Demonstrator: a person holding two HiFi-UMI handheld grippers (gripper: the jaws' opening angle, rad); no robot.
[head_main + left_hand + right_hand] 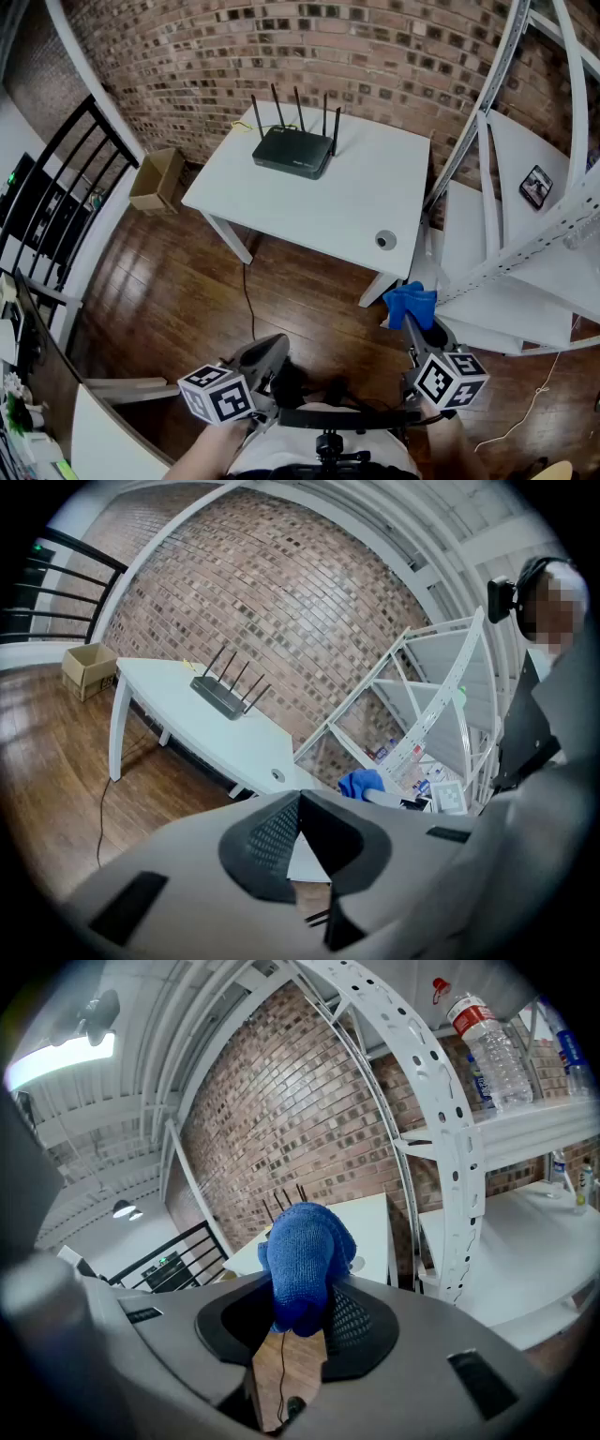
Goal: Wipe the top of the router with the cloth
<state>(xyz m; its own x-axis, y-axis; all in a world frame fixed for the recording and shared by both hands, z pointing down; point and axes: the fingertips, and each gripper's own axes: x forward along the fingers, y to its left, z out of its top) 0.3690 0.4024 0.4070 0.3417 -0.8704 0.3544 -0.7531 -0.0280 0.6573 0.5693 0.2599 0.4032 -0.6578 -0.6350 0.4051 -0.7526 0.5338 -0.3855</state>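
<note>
Head view: a black four-antenna router (293, 150) sits on the white bench (375, 202) at upper centre, well apart from the blue cloth (410, 302) clamped in the right tongs (412, 317) at lower right, with the left tongs (265, 354) closed and empty, so wiping could be ahead or already finished.

Table (375, 202): white, at 12 o'clock in the head view, near the wall.
Disc (385, 240): small, grey, round, on the tabletop toward its 5 o'clock corner.
Brick wall (394, 47): red-brown, behind the table.
Cardboard box (156, 178): open, on the floor at the table's 9 o'clock.
Floor (178, 300): dark glossy wood planks.
Shelving (525, 244): white metal, at 3 o'clock.
Bottle (487, 1049): clear plastic, red cap, on a shelf at 1 o'clock in the right gripper view.
Railing (56, 202): black bars, at 9 o'clock.
</note>
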